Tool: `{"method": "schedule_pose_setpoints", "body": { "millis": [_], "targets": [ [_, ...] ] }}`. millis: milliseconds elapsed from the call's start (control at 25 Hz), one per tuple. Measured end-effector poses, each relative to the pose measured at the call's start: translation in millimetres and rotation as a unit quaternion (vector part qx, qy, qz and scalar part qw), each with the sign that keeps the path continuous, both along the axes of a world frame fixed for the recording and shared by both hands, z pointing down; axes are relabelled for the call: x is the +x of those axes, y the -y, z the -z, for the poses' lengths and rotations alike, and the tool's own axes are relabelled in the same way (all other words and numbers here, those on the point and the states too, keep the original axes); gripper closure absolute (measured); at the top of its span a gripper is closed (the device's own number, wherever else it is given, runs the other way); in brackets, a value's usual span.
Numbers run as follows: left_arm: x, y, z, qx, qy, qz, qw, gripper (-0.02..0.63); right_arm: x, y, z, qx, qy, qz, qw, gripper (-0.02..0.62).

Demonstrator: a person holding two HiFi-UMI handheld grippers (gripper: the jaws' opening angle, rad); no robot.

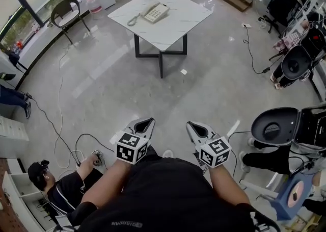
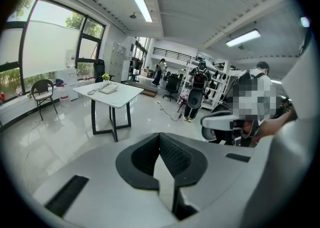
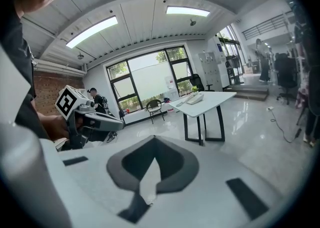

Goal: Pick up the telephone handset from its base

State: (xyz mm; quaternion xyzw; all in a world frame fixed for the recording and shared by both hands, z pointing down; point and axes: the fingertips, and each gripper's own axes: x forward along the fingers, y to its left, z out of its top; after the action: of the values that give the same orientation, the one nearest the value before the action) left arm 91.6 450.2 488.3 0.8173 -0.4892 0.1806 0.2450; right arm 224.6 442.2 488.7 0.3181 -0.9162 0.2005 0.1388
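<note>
Handset [image 1: 150,10] afar; left tool [image 1: 147,120], right tool [image 1: 191,123] closed

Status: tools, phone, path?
Left tool, right tool: shut, empty. Handset on base, on table, far off. Only floor between.

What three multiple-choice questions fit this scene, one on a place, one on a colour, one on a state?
1. Where is the telephone? A on the table; B on the floor; C on a chair.
2. What colour is the tabletop? A black; B white; C red.
3. How are the left tongs? A wide open; B gripping a pen; C shut, empty.
Answers: 1 A, it rests on the tabletop; 2 B, the top shows white in every view; 3 C, they meet with nothing between.
</note>
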Motion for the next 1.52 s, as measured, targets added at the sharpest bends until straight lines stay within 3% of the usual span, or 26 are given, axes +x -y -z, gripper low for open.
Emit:
{"method": "schedule_pose_setpoints", "body": {
  "millis": [320, 640, 1080, 1520],
  "targets": [
    [-5.9, 16.3, -5.0, -0.010, 0.008, -0.004, 0.9999, 0.604, -4.4, 15.2, -4.7, -0.007, 0.004, -0.003, 1.000, 0.594],
    [-10.9, 71.8, -5.3, 0.000, -0.001, -0.011, 0.9999, 0.604, -14.3, 62.2, -9.7, -0.009, -0.003, -0.007, 1.000, 0.594],
    [-72.2, 194.2, 2.6, 0.011, -0.003, 0.006, 0.9999, 0.604, -73.8, 186.6, 5.5, 0.001, -0.010, 0.003, 1.000, 0.594],
    [-131.1, 307.6, 18.4, 0.026, -0.005, -0.020, 0.9994, 0.604, -130.4, 292.8, 13.8, 0.002, -0.021, -0.024, 0.999, 0.594]
  ]
}}
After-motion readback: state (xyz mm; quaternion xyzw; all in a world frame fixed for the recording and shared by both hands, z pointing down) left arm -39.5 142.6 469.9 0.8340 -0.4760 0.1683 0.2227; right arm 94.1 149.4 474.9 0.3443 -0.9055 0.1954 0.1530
